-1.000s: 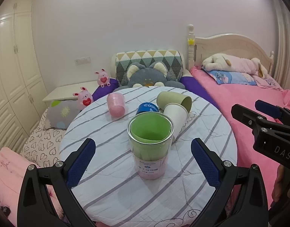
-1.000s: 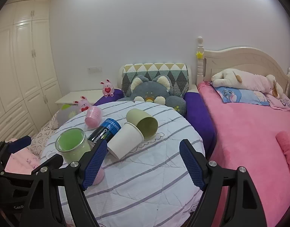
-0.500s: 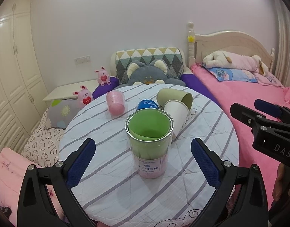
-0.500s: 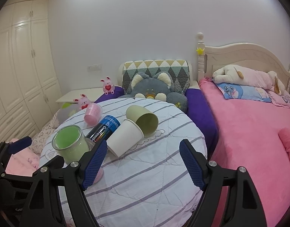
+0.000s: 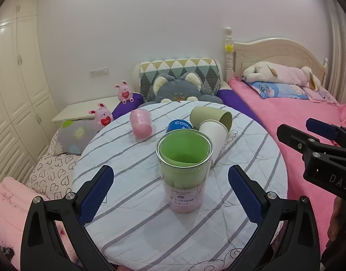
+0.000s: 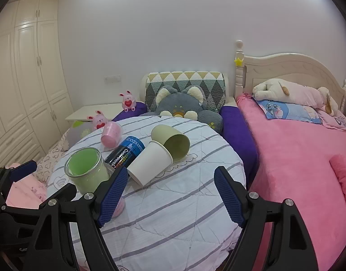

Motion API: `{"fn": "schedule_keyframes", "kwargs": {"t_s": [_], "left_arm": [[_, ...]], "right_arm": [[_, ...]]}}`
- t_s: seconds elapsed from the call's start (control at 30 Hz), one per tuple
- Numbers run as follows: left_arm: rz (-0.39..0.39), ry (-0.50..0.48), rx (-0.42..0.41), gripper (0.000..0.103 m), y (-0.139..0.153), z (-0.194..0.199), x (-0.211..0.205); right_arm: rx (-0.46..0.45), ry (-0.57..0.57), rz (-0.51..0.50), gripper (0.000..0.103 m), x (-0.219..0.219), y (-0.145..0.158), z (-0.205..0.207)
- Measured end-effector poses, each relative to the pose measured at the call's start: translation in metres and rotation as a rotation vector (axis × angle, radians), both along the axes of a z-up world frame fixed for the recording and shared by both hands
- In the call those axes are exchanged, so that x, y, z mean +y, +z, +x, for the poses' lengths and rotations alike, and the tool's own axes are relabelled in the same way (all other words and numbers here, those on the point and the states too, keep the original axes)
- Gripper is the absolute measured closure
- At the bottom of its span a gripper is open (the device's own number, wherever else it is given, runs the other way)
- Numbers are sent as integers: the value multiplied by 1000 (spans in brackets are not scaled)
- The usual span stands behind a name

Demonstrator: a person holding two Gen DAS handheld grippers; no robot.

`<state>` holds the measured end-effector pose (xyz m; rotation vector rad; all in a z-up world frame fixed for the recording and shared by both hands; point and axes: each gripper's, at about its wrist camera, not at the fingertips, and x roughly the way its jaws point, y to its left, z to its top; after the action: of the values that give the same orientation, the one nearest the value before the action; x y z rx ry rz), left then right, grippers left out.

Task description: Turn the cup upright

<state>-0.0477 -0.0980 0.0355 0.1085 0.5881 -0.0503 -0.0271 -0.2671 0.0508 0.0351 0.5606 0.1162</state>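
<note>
A clear cup with a green inside [image 5: 183, 167] [image 6: 87, 171] stands upright on the round striped table [image 5: 137, 223] [image 6: 173, 221]. Behind it lie a white paper cup [image 5: 212, 133] [image 6: 150, 164], an olive cup [image 5: 210, 116] [image 6: 170, 141], a blue can [image 5: 178, 126] [image 6: 125, 154] and a pink cup [image 5: 140, 123] [image 6: 111, 134], all on their sides. My left gripper [image 5: 170, 192] is open, its fingers either side of the green cup and nearer the camera. My right gripper [image 6: 170, 194] is open and empty in front of the white cup.
A pink bed [image 6: 297, 153] runs along the right of the table. A grey cat cushion [image 6: 179, 106] and purple pillows sit behind it. Pink bunny toys [image 5: 103, 116] and a white nightstand stand at the back left. Wardrobes [image 6: 26, 79] line the left wall.
Both cameras have tilted or lowered slightly, so the table and cups sit a little higher in the views. Both grippers stay open. No cup has moved.
</note>
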Motion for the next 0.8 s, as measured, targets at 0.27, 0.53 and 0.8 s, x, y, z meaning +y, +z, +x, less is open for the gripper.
{"fn": "schedule_keyframes", "kwargs": {"t_s": [0.27, 0.53, 0.8], "left_arm": [[-25, -16, 8, 0, -1, 0, 2], [-26, -24, 12, 0, -2, 0, -1], [-31, -30, 34, 0, -1, 3, -2]], "right_arm": [[0, -3, -18, 23, 3, 2, -2], [5, -6, -30, 23, 6, 3, -4], [8, -9, -35, 23, 6, 3, -3]]}}
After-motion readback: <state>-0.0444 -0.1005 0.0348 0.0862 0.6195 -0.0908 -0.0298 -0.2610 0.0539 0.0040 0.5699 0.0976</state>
